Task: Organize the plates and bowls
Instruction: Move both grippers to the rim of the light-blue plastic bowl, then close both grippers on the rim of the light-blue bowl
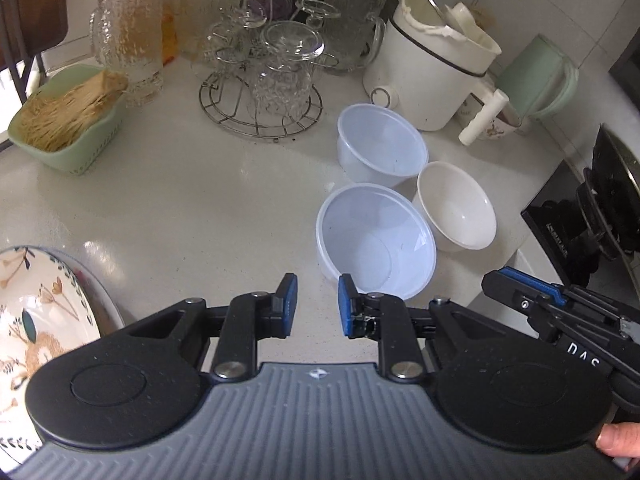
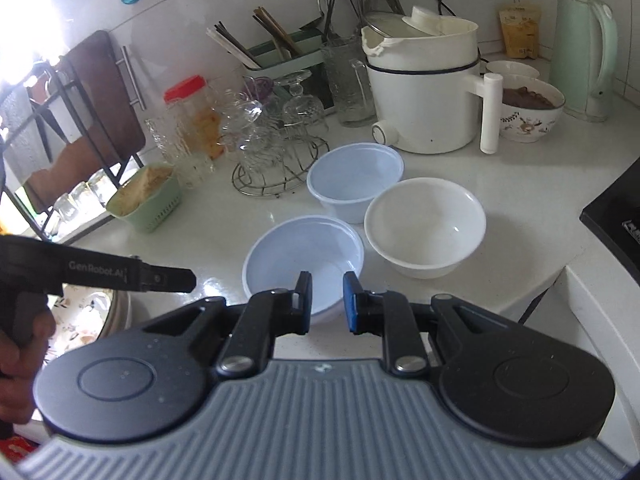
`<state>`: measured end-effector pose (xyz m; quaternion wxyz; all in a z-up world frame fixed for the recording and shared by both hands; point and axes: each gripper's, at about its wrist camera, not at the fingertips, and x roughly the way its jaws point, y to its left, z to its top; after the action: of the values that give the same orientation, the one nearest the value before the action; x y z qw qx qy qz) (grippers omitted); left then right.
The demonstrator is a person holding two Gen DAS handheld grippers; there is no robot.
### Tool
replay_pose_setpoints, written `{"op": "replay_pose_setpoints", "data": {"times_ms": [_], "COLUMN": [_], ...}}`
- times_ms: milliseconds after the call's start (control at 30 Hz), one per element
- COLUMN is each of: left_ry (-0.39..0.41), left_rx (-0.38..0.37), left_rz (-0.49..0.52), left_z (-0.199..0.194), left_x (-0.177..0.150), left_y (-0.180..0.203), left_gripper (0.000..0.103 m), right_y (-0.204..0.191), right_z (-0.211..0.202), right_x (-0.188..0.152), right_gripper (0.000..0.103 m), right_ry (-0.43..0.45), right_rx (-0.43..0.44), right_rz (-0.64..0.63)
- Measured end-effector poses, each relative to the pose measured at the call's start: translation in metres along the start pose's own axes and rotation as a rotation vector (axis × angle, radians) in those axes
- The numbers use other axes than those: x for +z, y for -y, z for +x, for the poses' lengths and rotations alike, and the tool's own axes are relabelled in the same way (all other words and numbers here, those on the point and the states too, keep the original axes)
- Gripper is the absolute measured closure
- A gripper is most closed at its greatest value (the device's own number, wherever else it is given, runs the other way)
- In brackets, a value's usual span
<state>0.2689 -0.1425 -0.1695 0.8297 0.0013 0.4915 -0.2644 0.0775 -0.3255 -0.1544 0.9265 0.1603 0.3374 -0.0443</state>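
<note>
We note three bowls clustered on the white counter, right of centre, in front of the white electric cooker. The near plastic bowl and the far plastic bowl are translucent, pale blue-white, thin-walled with a rolled rim. The white ceramic bowl sits just beside both, at their right. All three look empty and upright. A floral plate lies at the lower left edge of the left wrist view, apart from the bowls.

Handling, our judgement: the plastic bowls should be very light and flexible, so a pinch on the rim may deform the wall, and they could skid on the smooth counter if nudged. The ceramic bowl is likely heavier, stiff, glazed and slick, and breakable if dropped. For each we would take the rim, one finger inside and one outside. The two plastic bowls look alike and should nest.

Left gripper: fingers drawn close with a narrow gap, nothing between them, poised just short of the near plastic bowl's rim. Right gripper: fingers likewise nearly closed and empty, above that bowl's near edge.
</note>
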Motion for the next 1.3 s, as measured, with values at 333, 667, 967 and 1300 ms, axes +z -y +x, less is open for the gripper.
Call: {"op": "replay_pose_setpoints", "data": {"times_ms": [333, 667, 967, 1300], "left_ry": [0.001, -0.065, -0.075, -0.090], "left_rx": [0.035, -0.086, -0.165, -0.147], "left_rz": [-0.047, -0.185, -0.162, -0.195], "left_z": [0.010, 0.042, 0.054, 0.078], "left_x": [0.021, 0.029, 0.036, 0.029], "left_y": [-0.007, -0.024, -0.030, -0.026], "left_gripper": [0.041, 0.040, 0.041, 0.046], "right_y": [0.009, 0.031, 0.038, 0.035], "right_z": [0.011, 0.025, 0.036, 0.057], "right_x": [-0.006, -0.003, -0.005, -0.004], "right_gripper": [0.051, 0.051, 0.051, 0.052], "right_ry": [0.000, 0.009, -0.027, -0.059], "right_rx": [0.039, 0.001, -0.025, 0.008], "right_rz": [0.066, 0.182, 0.235, 0.214]}}
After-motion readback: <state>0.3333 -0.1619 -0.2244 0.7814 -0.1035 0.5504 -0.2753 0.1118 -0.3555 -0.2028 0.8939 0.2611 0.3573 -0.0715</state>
